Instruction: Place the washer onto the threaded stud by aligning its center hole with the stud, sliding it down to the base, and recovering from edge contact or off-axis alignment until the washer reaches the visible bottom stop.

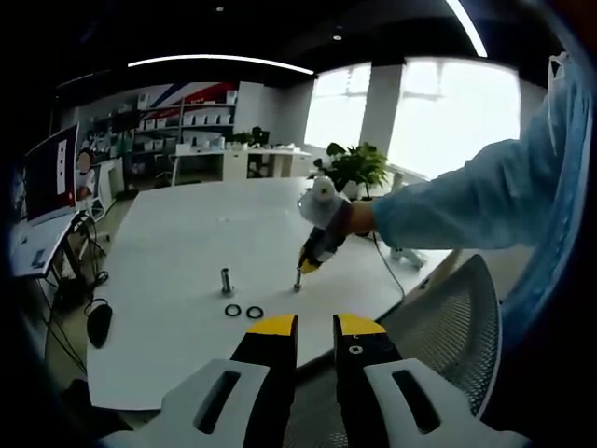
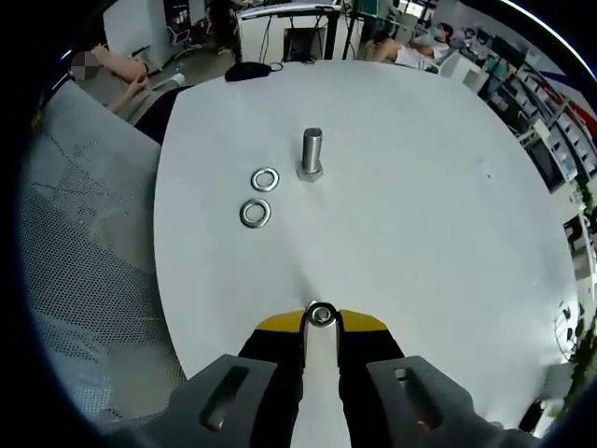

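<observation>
A round silver washer [image 2: 321, 315] sits between the yellow tips of my right gripper [image 2: 321, 319], whose jaws are shut on it; I look straight down on it, over the white table [image 2: 420, 205]. In the left gripper view the right gripper [image 1: 311, 259] points down at a small threaded stud [image 1: 298, 280]. Whether the washer touches that stud is hidden. A second upright stud [image 2: 312, 152] [image 1: 226, 280] stands apart, with two loose washers [image 2: 265, 178] [image 2: 255, 213] beside it. My left gripper [image 1: 315, 327] hovers off the table's near edge, jaws slightly apart, holding nothing.
A grey mesh chair [image 1: 438, 317] [image 2: 84, 280] stands against the table edge. A blue sleeve [image 1: 466, 205] reaches in from the right. A black mouse [image 2: 247, 70] lies at the far edge. A cable [image 1: 387, 266] runs across the table past the stud.
</observation>
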